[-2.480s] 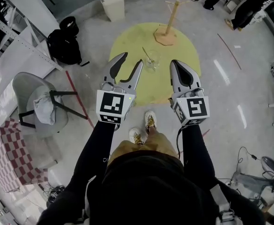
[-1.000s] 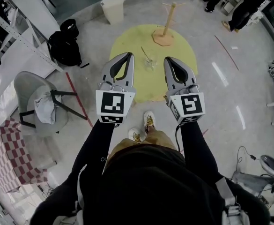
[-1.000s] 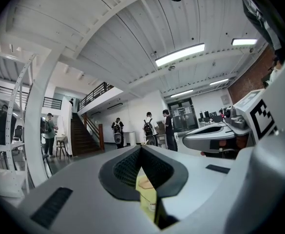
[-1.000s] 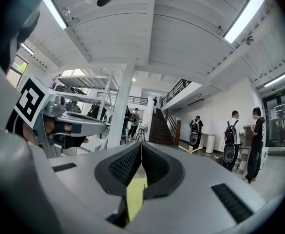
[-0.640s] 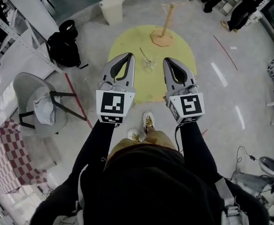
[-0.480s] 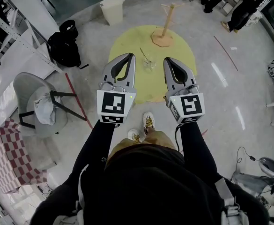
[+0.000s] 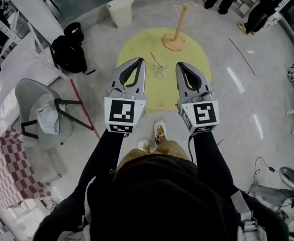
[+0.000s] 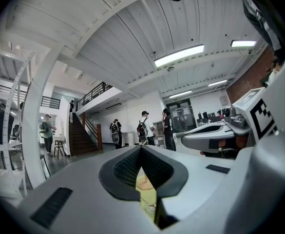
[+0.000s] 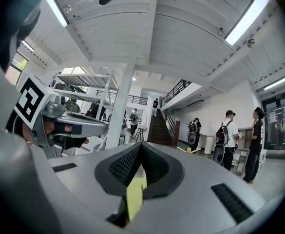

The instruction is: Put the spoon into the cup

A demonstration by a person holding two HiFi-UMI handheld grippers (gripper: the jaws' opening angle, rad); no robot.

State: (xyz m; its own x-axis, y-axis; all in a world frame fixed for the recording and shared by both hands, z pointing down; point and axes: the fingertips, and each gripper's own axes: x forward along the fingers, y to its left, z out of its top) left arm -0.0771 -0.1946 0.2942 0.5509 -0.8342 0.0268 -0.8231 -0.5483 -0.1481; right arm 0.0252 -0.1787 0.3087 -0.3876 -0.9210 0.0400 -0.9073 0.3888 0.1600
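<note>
My left gripper (image 7: pixel 138 62) had its jaws apart moments ago; now they are together and empty, and so are those of my right gripper (image 7: pixel 180 66). The spoon (image 7: pixel 156 60) leans in the cup (image 7: pixel 161 70) on the yellow mat (image 7: pixel 136 44) at twelve o'clock, just beyond both grippers — the job looks done.

No legible text anywhere, seemingly

Head camera looks steeply down; round yellow surface (image 7: pixel 136 49) at 12 o'clock. Both gripper cameras face level, sharing that surface at 6 o'clock.
</note>
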